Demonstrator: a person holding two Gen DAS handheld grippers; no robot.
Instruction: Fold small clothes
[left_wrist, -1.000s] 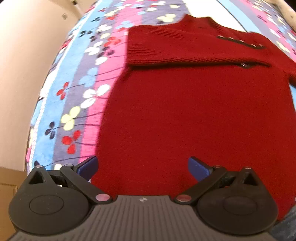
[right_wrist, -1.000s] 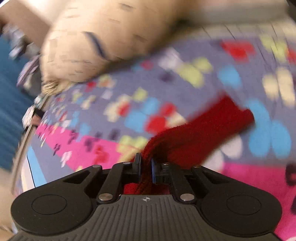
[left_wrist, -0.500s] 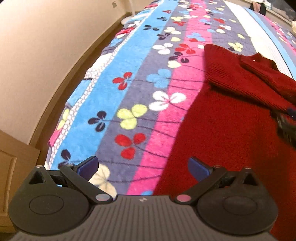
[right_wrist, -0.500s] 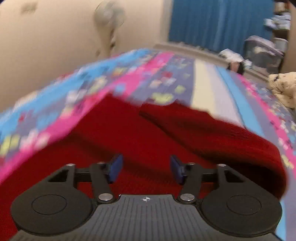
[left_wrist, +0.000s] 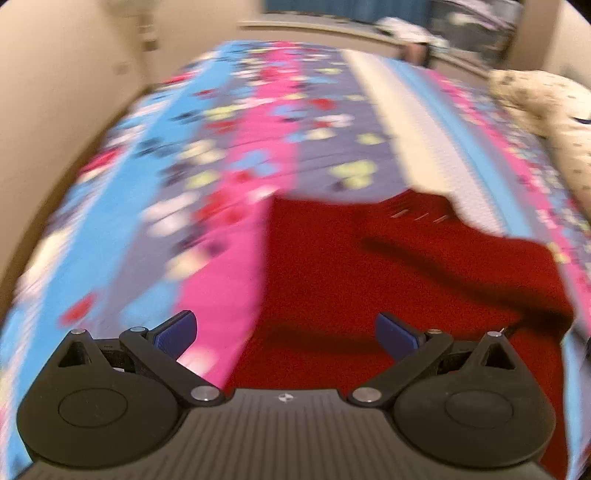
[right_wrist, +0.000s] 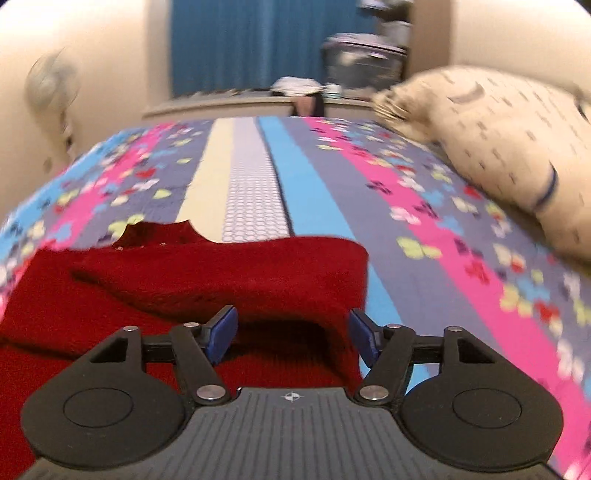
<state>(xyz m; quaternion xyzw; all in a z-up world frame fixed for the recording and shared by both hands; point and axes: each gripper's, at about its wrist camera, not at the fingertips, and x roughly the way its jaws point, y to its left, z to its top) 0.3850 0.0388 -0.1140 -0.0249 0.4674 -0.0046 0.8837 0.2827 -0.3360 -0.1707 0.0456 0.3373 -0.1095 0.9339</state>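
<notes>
Over the bed (left_wrist: 424, 147), both grippers hang tilted down toward the covers. Left gripper (left_wrist: 286, 332) has its jaws spread wide and released, nothing between them, sitting right above the left edge of the red sweater (left_wrist: 369, 277). Right gripper (right_wrist: 291, 332) has just been opening its jaws, and they're apart now with a folded-over bit of the sweater lying between the blue pads (right_wrist: 221, 332), not pinched as far as I can see.

The sweater is a chunky red knit, lying flat-ish on the bed with one sleeve (right_wrist: 240, 280) folded across the body, making a soft thick roll. Its neckline (right_wrist: 159, 230) points away toward the far end of the bed.

Bedspread (right_wrist: 424, 240) is striped lengthwise in pink, blue, grey and cream with little clover-like flowers, fleecy looking. A cream pillow (right_wrist: 498, 147) with small dark dashes lies on the right side. The left view is pretty blurry.
</notes>
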